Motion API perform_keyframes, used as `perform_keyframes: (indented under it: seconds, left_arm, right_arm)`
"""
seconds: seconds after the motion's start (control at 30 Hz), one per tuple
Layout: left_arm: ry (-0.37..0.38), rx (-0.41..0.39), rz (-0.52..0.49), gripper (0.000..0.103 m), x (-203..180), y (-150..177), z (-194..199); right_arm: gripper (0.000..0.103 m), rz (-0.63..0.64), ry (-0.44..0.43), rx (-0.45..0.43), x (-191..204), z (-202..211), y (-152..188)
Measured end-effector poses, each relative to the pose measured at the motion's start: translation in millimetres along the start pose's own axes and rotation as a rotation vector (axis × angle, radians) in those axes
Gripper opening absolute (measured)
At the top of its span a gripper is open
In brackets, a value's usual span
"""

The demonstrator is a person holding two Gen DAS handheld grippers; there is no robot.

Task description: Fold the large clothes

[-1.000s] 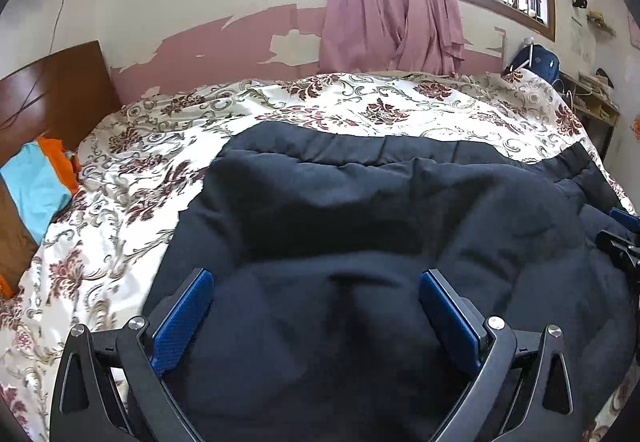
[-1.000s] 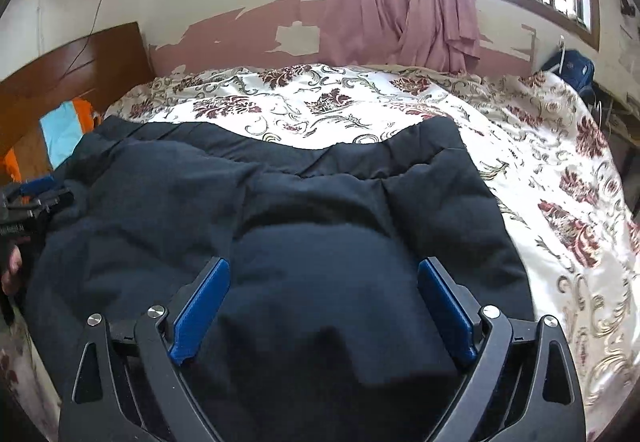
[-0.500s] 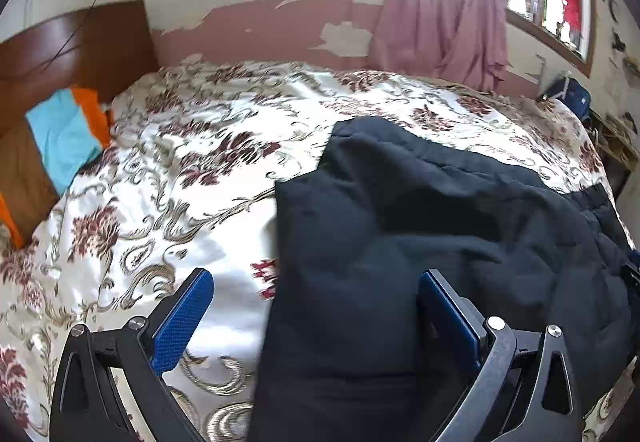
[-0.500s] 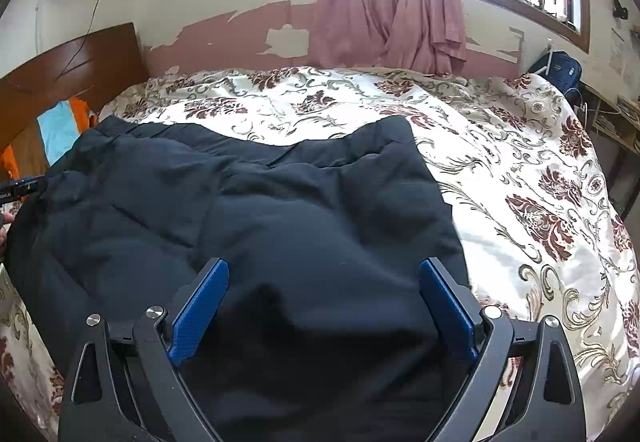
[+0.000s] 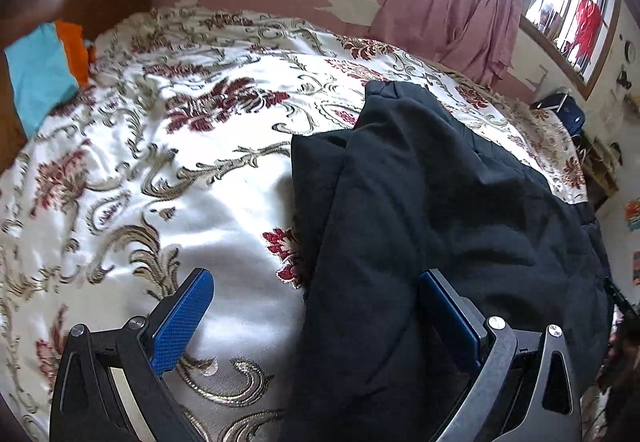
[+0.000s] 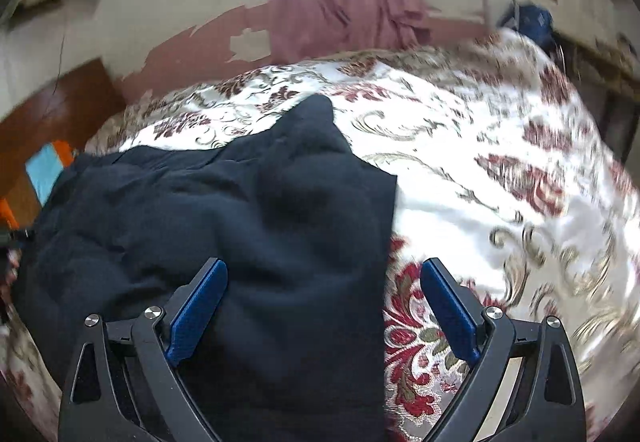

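1. the dark garment (image 5: 448, 210) lies on the bed (image 5: 168, 170), bunched toward its near edge.
2. a second ago it filled both views; now its side edges show, with floral bedspread (image 6: 500, 178) beside them, so we judge the claws have drifted outward.
3. our left claw (image 5: 316, 318) has its fingers spread apart over the garment's left edge, gripping nothing.
4. our right claw (image 6: 324, 310) is likewise apart over the right edge.
5. that suits grasping the sides for a fold.
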State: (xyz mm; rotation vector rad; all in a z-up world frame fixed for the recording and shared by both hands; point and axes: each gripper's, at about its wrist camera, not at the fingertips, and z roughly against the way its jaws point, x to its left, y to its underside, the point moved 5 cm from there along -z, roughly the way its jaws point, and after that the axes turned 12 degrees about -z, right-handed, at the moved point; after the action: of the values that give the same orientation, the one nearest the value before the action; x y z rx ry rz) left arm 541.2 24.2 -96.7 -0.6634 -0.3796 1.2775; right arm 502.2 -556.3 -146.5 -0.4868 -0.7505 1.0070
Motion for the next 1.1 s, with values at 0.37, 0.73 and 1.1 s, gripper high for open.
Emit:
perform_keyframes:
  seconds: [0.37, 0.73, 1.1]
  left_arm:
    - [0.099, -0.019, 0.037, 0.103, 7.1, 9.5, -11.3]
    - [0.15, -0.001, 0.007, 0.103, 9.2, 10.2, -18.5]
    - [0.267, 0.008, -0.012, 0.103, 10.2, 6.7, -24.7]
  right_arm:
    - [0.097, -0.059, -0.05, 0.023, -16.2, -22.3, 10.0]
    - [0.102, -0.197, -0.186, 0.13, -32.9, -44.1, 21.8]
    - [0.102, -0.22, -0.275, 0.209, -34.6, -57.3, 21.5]
